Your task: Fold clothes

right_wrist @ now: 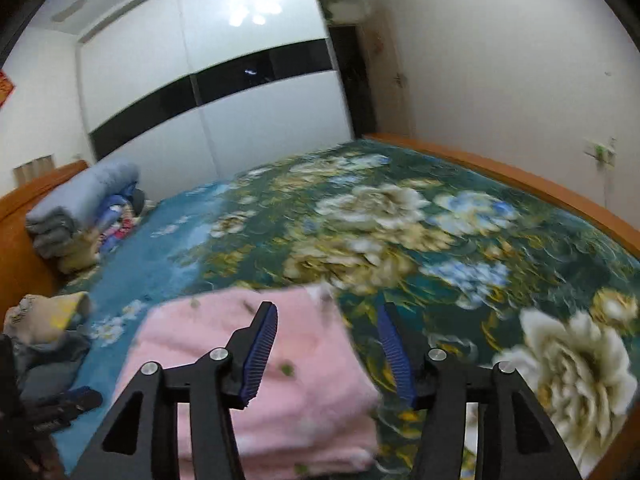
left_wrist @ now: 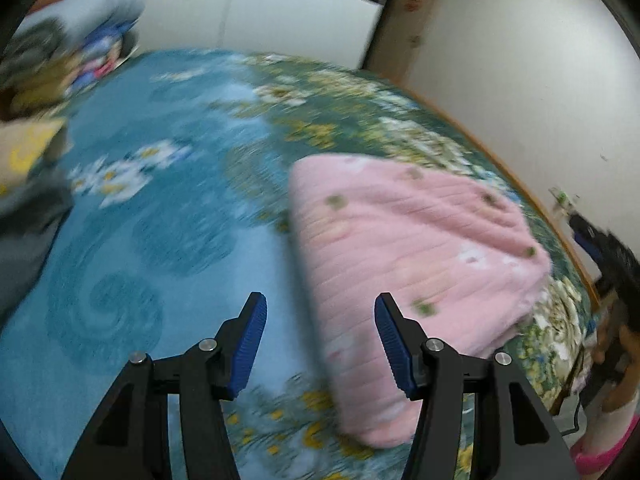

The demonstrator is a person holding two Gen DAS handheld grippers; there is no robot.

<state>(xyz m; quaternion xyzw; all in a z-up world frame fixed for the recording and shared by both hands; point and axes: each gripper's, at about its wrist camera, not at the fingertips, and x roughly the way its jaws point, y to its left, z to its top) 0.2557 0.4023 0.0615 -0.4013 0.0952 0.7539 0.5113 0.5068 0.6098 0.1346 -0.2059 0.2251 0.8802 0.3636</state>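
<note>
A pink fuzzy garment (left_wrist: 408, 264) with small green spots lies folded into a thick block on the flowered bed cover (left_wrist: 168, 208). My left gripper (left_wrist: 320, 308) hovers open above the garment's left edge, with nothing between its blue pads. In the right wrist view the same pink garment (right_wrist: 256, 360) sits low and left. My right gripper (right_wrist: 328, 316) is open over the garment's far right corner and holds nothing. The other gripper (left_wrist: 600, 248) and a hand show at the right edge of the left wrist view. Both views are motion-blurred.
Rolled grey and blue bedding (right_wrist: 84, 204) is stacked against the wooden headboard (right_wrist: 20, 240). More clothes (right_wrist: 44, 332) are piled at the left of the bed. A wooden bed frame (right_wrist: 520, 180) runs along the white wall. A wardrobe with sliding doors (right_wrist: 224, 108) stands beyond the bed.
</note>
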